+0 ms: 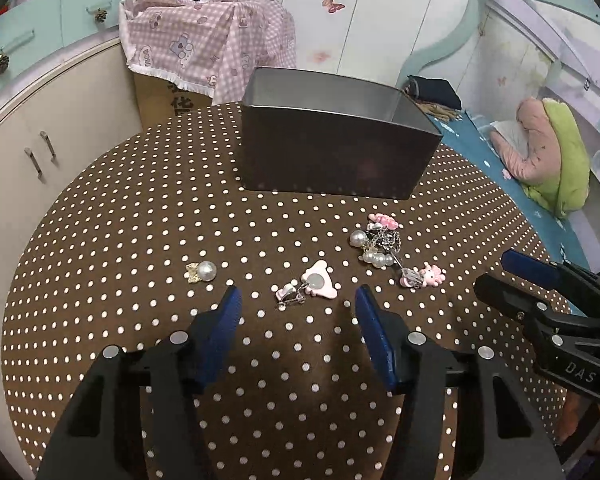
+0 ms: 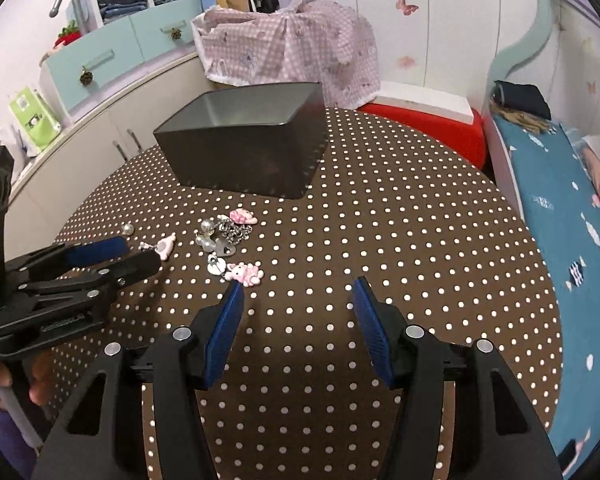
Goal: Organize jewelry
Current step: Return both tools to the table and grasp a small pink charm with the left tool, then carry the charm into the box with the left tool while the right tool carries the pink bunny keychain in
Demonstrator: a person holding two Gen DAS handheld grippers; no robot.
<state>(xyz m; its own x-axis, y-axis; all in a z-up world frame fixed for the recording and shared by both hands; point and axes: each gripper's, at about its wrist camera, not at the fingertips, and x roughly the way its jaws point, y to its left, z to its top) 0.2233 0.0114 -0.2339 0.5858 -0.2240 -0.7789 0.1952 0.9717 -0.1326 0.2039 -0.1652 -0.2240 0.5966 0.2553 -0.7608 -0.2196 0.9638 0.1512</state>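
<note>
On the polka-dot tablecloth (image 1: 100,240), the pink heart-shaped clip (image 1: 320,284) lies just ahead of the left gripper (image 1: 298,300), between its spread, empty blue pads. The right gripper (image 2: 298,292) is likewise released, with the pink cartoon charm (image 2: 246,274) just beyond its left pad and the grey tin box (image 2: 244,152) farther back.

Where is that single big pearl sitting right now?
In the left wrist view the pearl lies alone on the dotted tablecloth, left of the pink heart charm and apart from the jewelry pile, nearer than the gray box.
</note>
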